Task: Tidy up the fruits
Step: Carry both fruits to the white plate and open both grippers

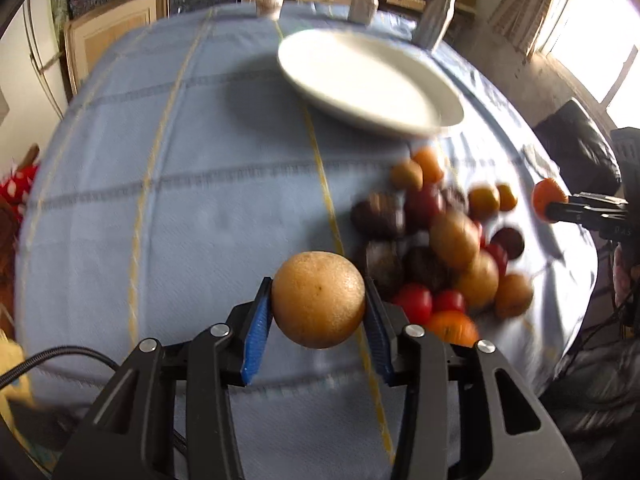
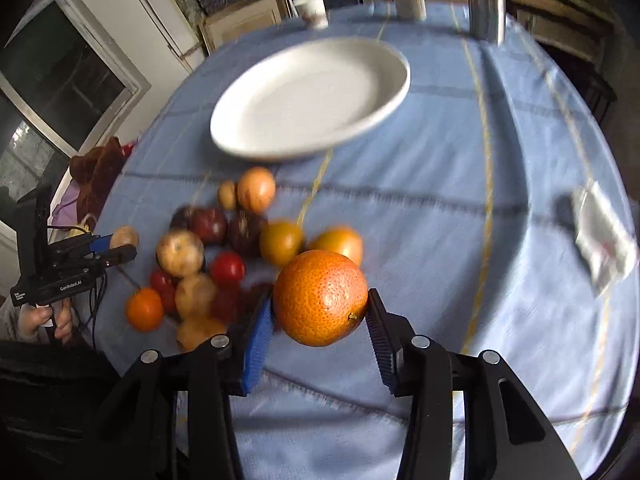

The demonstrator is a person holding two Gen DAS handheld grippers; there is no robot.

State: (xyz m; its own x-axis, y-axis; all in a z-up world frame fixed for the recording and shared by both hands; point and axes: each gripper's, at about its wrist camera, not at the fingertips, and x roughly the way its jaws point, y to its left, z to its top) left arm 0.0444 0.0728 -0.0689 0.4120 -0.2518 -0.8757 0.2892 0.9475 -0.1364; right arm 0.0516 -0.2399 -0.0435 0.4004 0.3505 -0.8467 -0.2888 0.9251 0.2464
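Left gripper [image 1: 319, 304] is clamped on a yellow-brown fruit [image 1: 319, 300], held above the blue-clothed counter [image 1: 180, 200]. To its right sits the heap of mixed fruit [image 1: 440, 240], just beside the white plate [image 1: 368, 80], bare. Right gripper [image 2: 320, 312] is clamped on an orange [image 2: 320, 298]; cup [image 2: 314, 10] at the far edge.

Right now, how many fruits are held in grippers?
2. A tan round fruit sits in the left gripper; an orange in the right gripper. The rest lie piled on the tablecloth.
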